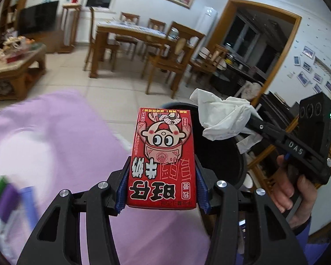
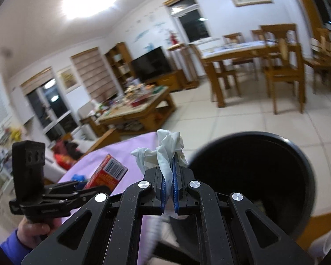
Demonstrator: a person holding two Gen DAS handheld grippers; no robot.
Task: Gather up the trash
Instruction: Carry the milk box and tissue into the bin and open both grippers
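My left gripper [image 1: 162,190] is shut on a red milk carton [image 1: 163,156] with a cartoon face, held upright above the purple tablecloth [image 1: 55,132]. A crumpled white tissue [image 2: 165,152] is pinched in my shut right gripper [image 2: 169,176]. In the left wrist view that tissue [image 1: 222,117] and the right gripper [image 1: 251,119] hang over the black trash bin [image 1: 220,154], just right of the carton. In the right wrist view the bin [image 2: 249,176] lies right of the tissue, and the carton [image 2: 108,173] shows in the left gripper [image 2: 92,187] at lower left.
A wooden dining table with chairs [image 1: 143,42] stands across the tiled floor [image 1: 112,88]. A cluttered coffee table [image 1: 15,66] is at the left, with a TV [image 1: 38,17] behind it. Blurred green and purple items [image 1: 2,198] lie on the tablecloth at lower left.
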